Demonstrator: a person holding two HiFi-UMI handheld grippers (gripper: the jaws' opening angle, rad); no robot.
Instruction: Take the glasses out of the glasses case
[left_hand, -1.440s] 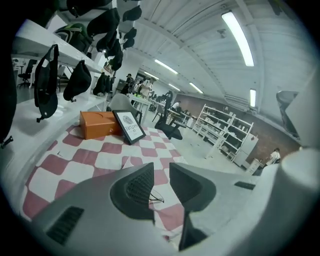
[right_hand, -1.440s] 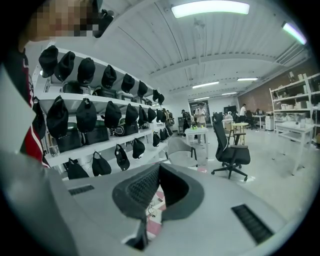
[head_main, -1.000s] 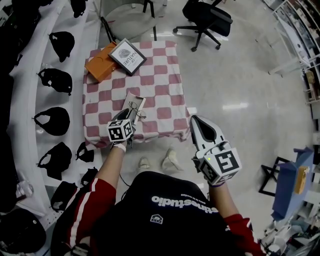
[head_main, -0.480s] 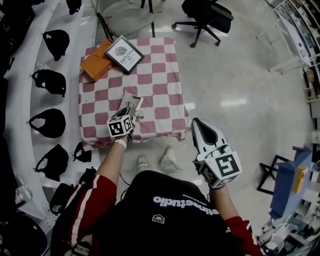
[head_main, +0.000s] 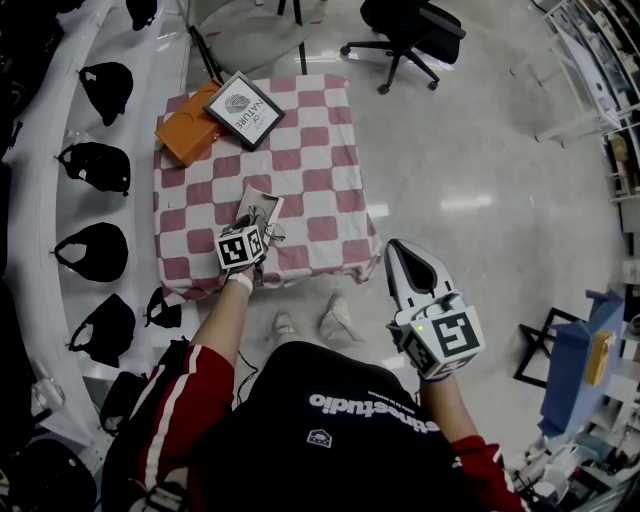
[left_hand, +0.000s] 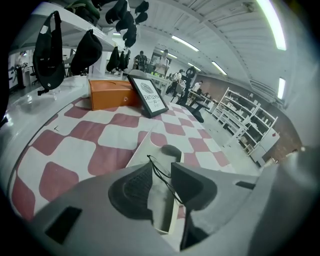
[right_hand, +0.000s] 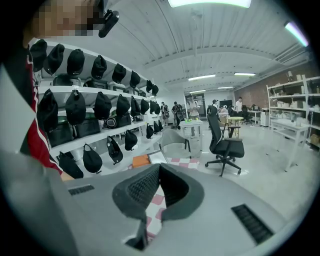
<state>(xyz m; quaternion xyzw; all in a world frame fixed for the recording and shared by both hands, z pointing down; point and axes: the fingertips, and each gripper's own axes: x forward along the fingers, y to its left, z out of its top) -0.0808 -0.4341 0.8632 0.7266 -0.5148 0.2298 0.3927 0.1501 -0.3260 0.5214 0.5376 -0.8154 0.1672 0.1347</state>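
Observation:
A flat beige glasses case (head_main: 262, 200) (left_hand: 150, 145) lies open on the red-and-white checked table (head_main: 320, 170). Thin black wire glasses (head_main: 268, 232) (left_hand: 163, 178) rest on the near end of the case. My left gripper (head_main: 256, 222) (left_hand: 161, 167) points down at them. Its jaws have just been opening and stand apart either side of the wire frame, with no pad seen pressing on it. My right gripper (head_main: 392, 245) (right_hand: 159, 167) hangs off the table's near right corner, jaws together and empty.
An orange box (head_main: 185, 130) (left_hand: 112, 94) and a framed print (head_main: 245, 108) (left_hand: 148, 93) leaning on it stand at the table's far left. Shelves of black caps (head_main: 95, 160) run along the left. A black office chair (head_main: 405, 30) stands beyond the table.
My left gripper has come down toward the case with the glasses. The glasses now sit lower, on the near end of the case. My right gripper has stayed put.

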